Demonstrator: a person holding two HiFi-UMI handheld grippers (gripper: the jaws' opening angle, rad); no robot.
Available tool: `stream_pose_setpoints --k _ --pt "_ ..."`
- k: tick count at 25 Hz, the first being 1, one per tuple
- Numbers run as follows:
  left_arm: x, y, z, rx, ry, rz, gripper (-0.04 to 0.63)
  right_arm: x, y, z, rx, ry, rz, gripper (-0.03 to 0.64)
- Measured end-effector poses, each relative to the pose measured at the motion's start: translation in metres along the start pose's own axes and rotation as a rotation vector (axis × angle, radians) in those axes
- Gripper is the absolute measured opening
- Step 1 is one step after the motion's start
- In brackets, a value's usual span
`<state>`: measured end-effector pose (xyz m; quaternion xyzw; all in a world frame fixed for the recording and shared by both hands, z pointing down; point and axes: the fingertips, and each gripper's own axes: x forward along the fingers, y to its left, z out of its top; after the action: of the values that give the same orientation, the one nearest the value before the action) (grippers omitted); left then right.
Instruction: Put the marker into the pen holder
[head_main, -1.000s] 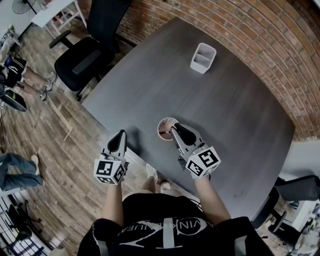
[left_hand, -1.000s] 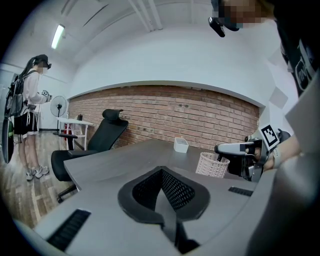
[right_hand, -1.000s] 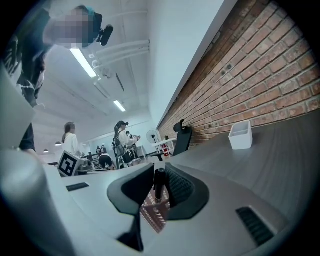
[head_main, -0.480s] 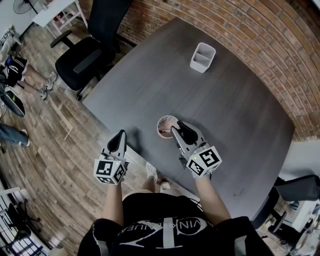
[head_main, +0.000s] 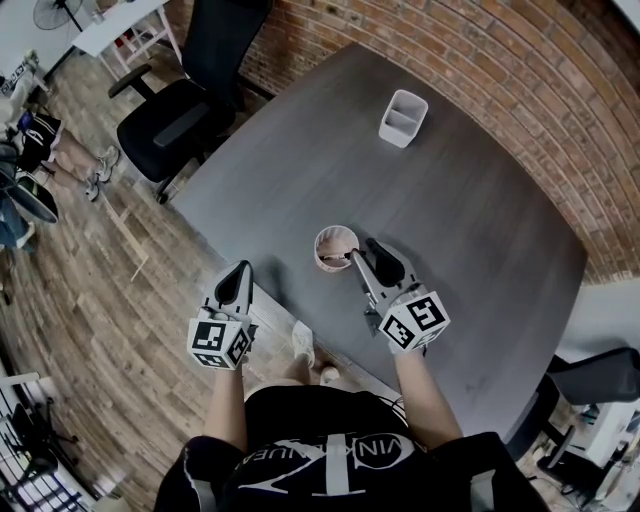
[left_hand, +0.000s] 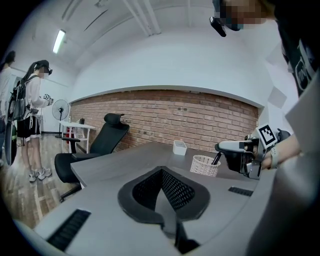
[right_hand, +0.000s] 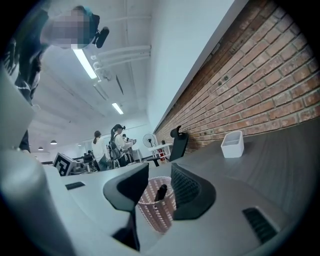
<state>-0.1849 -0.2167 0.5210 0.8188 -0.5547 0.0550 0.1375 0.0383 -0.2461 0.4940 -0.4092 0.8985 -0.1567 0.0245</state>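
Observation:
A pinkish-white mesh pen holder stands near the front edge of the dark grey table. A black marker leans inside the pen holder, its cap above the rim. My right gripper hovers just right of the holder, and its jaws are opening. In the right gripper view the marker shows between the jaws, but the pads do not touch it. My left gripper is off the table's front edge with its jaws together and nothing in them. The left gripper view shows the holder and the marker.
A white rectangular box sits at the far side of the table. A black office chair stands off the table's left corner. A brick wall runs behind the table. People stand on the wooden floor far left.
The right gripper's jaws have spread apart and let go of the marker, which now rests in the holder. That gripper has drifted slightly right. The left gripper has stayed put.

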Motion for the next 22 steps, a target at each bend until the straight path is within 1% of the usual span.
stream_pose_setpoints --k 13,22 --pt "-0.025 -0.018 0.006 0.008 -0.030 -0.004 0.014 -0.031 0.010 0.009 -0.024 -0.022 -0.028 0.127" --pt "-0.045 -0.033 0.010 0.019 -0.050 0.008 0.014 -0.056 0.016 0.012 -0.022 -0.030 -0.041 0.080"
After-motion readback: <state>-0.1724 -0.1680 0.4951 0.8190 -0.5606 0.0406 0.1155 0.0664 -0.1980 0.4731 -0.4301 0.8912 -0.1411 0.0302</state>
